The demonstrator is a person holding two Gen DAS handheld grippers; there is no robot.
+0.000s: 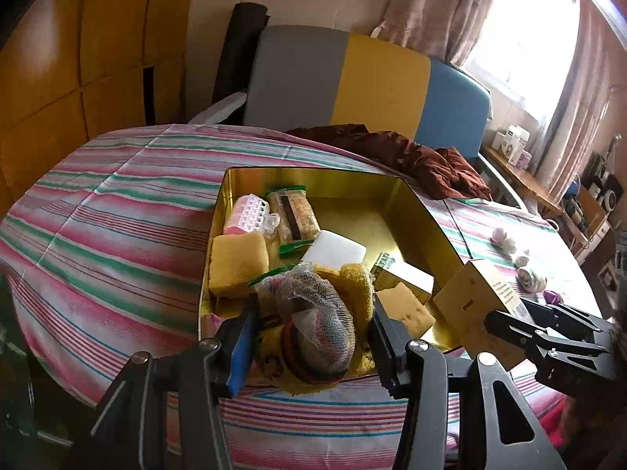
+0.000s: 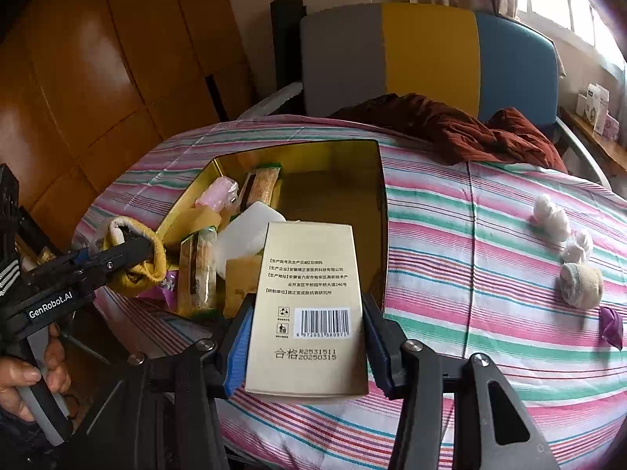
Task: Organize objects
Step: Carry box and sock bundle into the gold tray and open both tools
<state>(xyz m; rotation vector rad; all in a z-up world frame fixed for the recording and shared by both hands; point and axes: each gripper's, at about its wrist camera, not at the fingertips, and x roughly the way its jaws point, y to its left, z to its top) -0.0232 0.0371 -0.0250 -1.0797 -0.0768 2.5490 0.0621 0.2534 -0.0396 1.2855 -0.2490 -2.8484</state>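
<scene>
1. The right gripper (image 2: 305,337) clamps a light, stiff cardboard box (image 2: 309,305) by its long sides, over the gold tin's (image 2: 382,211) near edge.
2. The left gripper (image 1: 313,337) pinches a soft, squashy mesh-wrapped bundle (image 1: 321,325) inside the tin.

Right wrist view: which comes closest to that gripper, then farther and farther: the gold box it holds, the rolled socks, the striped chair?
1. Gold box: clamped between the right gripper fingers, over the near edge of the bed.
2. Rolled socks: on the striped sheet, off to the right.
3. Striped chair: behind the bed, against the far wall.
</scene>
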